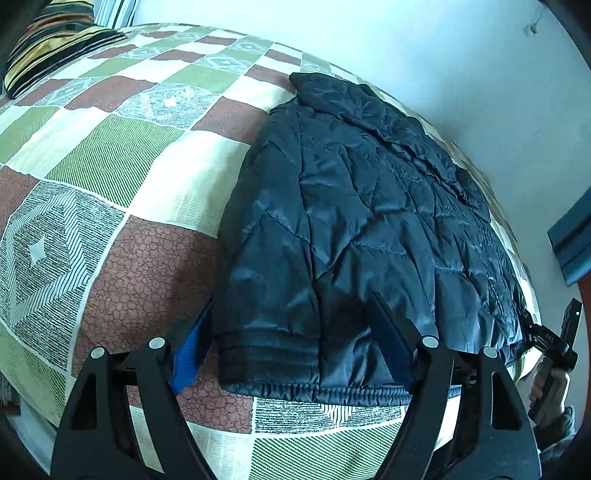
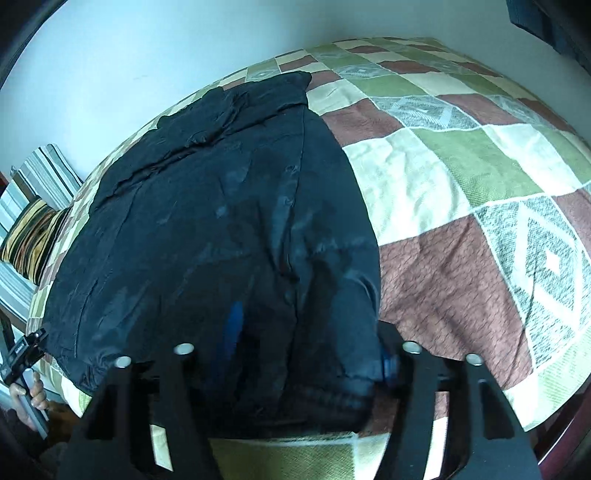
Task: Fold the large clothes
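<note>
Left wrist: left gripper (image 1: 291, 347) spread wide, straddling jacket (image 1: 362, 206) cuff on bed (image 1: 110, 155). Right gripper (image 2: 308, 343) also parted over hem. Likely mid-fold; next, pinch hem and carry forward.

A bed (image 1: 110, 177) filled most of both views, covered by a patchwork bedspread (image 2: 461, 155) of green, cream, rust-brown and grey diamond-patterned squares. Behind the bed rose a plain pale wall (image 1: 406, 48), bluish-white in the soft, even light, with a small dark mark (image 1: 532, 27) high up on it. At the head of the bed, against that wall, lay a pillow (image 1: 48, 48) striped in black, yellow and brown, with a grey-and-white striped cushion (image 2: 44, 173) just beside it. Off the far corner of the bed, a blue panel (image 1: 572, 240) stood against the wall above a strip of reddish-brown surface (image 1: 585, 295).
</note>
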A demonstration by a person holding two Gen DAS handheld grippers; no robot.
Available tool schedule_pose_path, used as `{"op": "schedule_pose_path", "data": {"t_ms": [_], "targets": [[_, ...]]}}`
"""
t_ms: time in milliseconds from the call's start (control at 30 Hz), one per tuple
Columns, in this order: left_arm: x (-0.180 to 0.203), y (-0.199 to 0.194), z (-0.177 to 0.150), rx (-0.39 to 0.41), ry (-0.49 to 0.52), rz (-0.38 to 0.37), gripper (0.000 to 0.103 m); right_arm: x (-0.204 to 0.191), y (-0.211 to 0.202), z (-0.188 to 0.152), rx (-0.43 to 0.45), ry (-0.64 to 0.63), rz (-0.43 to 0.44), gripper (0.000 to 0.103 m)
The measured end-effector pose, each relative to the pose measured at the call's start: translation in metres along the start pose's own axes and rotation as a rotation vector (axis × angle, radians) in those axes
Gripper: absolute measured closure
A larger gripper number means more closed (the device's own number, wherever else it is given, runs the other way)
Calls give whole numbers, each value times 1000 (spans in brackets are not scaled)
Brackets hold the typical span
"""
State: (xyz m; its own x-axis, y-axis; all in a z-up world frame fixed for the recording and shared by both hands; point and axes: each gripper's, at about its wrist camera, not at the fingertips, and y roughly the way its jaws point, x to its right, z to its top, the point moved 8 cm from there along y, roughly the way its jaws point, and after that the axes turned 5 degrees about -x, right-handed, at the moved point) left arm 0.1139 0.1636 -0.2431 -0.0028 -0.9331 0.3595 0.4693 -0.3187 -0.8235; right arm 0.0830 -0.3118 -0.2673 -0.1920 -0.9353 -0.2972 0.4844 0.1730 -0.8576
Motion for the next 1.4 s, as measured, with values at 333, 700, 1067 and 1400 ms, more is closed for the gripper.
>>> {"op": "schedule_pose_path", "data": {"t_ms": [333, 700, 1067, 1400], "targets": [[3, -1, -7, -13, -34, -84, 87, -4, -7, -6, 8, 36, 83, 85], [25, -83, 5, 124, -64, -201, 94, -18, -63, -10, 73, 78, 259, 90], [56, -112, 118, 255, -95, -287, 94, -36, -100, 94, 214, 107, 458, 91], [53, 0, 233, 175, -155, -199, 94, -31, -4, 199, 132, 190, 394, 91]]}}
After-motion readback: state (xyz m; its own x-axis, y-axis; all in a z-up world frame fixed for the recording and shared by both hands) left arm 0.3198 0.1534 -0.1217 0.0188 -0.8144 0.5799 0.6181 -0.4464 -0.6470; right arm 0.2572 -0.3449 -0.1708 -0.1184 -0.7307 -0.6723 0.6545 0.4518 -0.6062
